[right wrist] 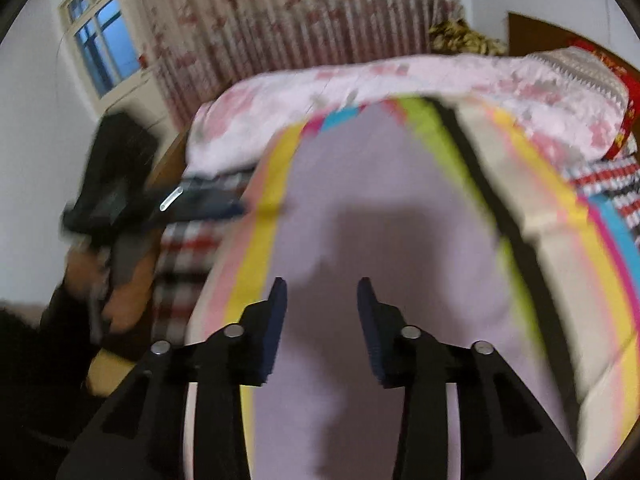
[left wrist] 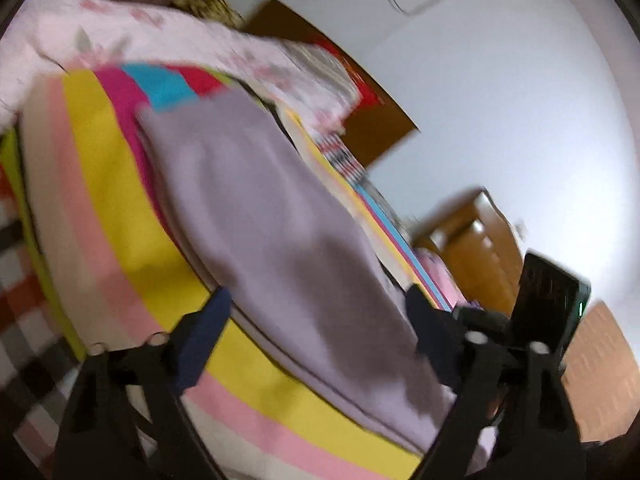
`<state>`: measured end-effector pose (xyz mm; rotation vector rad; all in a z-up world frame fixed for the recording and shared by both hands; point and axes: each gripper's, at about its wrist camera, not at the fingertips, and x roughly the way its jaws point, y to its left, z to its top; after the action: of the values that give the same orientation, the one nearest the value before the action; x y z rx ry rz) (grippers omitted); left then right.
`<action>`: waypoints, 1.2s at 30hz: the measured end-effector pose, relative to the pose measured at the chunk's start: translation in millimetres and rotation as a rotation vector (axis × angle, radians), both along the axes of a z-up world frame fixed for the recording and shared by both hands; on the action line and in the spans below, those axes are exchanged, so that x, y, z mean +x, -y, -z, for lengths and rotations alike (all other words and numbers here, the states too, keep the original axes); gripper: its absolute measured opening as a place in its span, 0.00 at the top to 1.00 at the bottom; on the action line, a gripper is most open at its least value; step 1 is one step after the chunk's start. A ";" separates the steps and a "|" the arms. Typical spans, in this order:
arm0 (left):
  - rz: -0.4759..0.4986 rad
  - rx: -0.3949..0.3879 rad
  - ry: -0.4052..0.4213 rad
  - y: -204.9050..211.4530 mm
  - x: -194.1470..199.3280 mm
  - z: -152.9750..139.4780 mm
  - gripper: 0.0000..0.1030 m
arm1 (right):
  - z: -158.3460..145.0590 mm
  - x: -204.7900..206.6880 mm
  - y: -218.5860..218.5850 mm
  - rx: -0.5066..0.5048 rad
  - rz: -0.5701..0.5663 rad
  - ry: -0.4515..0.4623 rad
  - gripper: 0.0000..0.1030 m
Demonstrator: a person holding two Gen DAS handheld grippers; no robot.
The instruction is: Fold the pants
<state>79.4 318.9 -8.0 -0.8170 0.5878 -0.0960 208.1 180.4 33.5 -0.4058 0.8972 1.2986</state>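
L gripper released, jaws wide apart w/ nothing pinched, over near edge of lilac pants. R gripper also released, above mid-cloth. Pants lie flat, smooth on striped blanket, bare stripes either side.

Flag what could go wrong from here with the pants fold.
1. Both views are motion-blurred; the left gripper and right gripper hang open over the lilac pants holding nothing, so a hasty pinch may miss the cloth.
2. A low pinch could catch the striped sheet underneath.
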 end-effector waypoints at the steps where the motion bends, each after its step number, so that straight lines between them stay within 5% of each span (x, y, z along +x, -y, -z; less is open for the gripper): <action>1: 0.014 -0.003 -0.008 4.6 0.4 5.0 0.34 | 7.4 -14.5 5.3 -0.014 0.000 0.009 0.68; 7: 0.087 -0.044 -0.045 27.2 1.8 26.1 0.40 | 32.2 -51.6 14.4 -0.057 0.068 0.086 0.74; 16: 0.149 -0.046 -0.046 36.9 -3.2 27.1 0.46 | 37.2 -40.3 22.8 -0.011 0.214 0.004 0.85; 20: 0.159 -0.043 -0.056 41.1 -2.8 29.9 0.46 | 38.1 -43.7 16.8 -0.033 0.221 0.037 0.87; 28: 0.147 -0.040 -0.051 42.1 4.8 29.2 0.46 | 30.8 -72.0 5.5 -0.112 0.215 0.253 0.95; 32: 0.107 0.039 -0.029 40.5 -2.6 12.1 0.45 | 12.8 -81.6 19.9 -0.033 0.222 0.244 0.97; 36: 0.119 0.043 -0.035 41.6 3.2 9.8 0.44 | 28.3 -75.6 16.3 -0.073 0.221 0.231 0.97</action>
<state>82.6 277.3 -17.9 -0.7434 0.6690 -0.1775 132.5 164.1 5.2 -0.4893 0.7720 0.9964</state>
